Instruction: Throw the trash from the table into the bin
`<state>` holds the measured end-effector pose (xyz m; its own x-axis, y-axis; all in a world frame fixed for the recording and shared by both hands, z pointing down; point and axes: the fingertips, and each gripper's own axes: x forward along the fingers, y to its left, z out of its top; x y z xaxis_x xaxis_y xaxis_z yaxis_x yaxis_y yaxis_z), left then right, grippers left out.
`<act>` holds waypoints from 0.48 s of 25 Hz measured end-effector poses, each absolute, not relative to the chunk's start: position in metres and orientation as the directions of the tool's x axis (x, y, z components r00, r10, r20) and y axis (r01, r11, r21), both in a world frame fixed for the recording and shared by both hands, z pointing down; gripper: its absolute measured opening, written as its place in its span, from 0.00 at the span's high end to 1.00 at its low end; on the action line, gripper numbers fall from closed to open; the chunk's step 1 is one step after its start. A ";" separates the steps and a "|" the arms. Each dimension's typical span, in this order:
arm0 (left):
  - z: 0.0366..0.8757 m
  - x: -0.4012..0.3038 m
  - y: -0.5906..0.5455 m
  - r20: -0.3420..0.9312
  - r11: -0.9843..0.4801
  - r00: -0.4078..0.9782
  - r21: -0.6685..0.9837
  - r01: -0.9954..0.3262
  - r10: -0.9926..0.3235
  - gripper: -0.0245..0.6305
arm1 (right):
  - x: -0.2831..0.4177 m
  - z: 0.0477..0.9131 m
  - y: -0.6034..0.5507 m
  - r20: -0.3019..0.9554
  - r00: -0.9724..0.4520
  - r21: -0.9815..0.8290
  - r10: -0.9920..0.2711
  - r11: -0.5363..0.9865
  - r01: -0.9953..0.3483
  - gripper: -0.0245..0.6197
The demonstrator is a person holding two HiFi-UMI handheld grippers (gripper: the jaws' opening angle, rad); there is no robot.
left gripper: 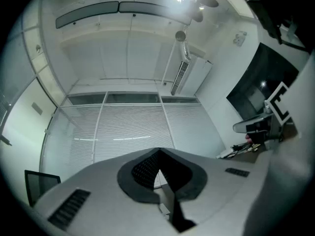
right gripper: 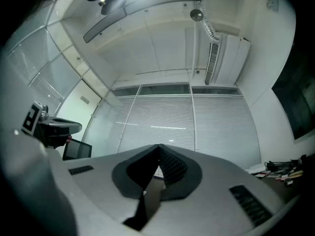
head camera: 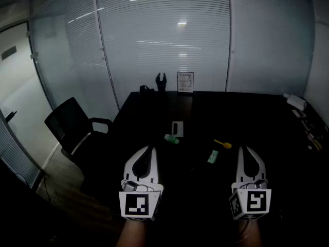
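Small pieces of trash lie on the dark table (head camera: 257, 117): a white flat packet (head camera: 177, 128), a green crumpled piece (head camera: 171, 139), a yellow piece (head camera: 223, 144) and a pale green wrapper (head camera: 213, 156). My left gripper (head camera: 149, 149) hovers near the table's front, left of the trash, and is shut with nothing in it. My right gripper (head camera: 243, 150) is level with it, to the right of the pale green wrapper, and also shut and empty. Both gripper views look upward at blinds and ceiling, with the jaw tips meeting, left gripper (left gripper: 158, 150) and right gripper (right gripper: 158, 145). No bin is in view.
A black office chair (head camera: 72, 125) stands at the table's left side. At the far edge are a framed sign (head camera: 185, 82) and a black stand (head camera: 161, 81). White and mixed items (head camera: 296, 102) lie along the right edge. Glass walls with blinds (head camera: 164, 40) surround the room.
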<state>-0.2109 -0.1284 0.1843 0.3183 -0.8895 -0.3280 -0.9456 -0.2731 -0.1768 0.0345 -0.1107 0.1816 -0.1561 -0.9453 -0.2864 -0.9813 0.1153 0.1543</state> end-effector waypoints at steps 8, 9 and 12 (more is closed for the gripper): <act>0.195 -0.220 -0.130 -0.308 -0.272 0.316 -0.178 -0.946 -0.897 0.97 | 0.027 0.194 -0.118 -0.261 -0.172 0.126 -0.950 0.143 -0.982 0.95; 0.197 -0.221 -0.130 -0.303 -0.271 0.314 -0.177 -0.946 -0.899 0.97 | 0.025 0.195 -0.119 -0.252 -0.176 0.126 -0.952 0.148 -0.981 0.95; 0.201 -0.225 -0.132 -0.292 -0.270 0.312 -0.176 -0.947 -0.904 0.97 | 0.019 0.198 -0.122 -0.234 -0.190 0.133 -0.953 0.163 -0.978 0.95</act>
<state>-0.2253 -0.1317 0.2010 0.3124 -0.9039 -0.2923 -0.9465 -0.2701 -0.1764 0.0186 -0.1219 0.1981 -0.1905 -0.9534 -0.2340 -0.9777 0.1627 0.1331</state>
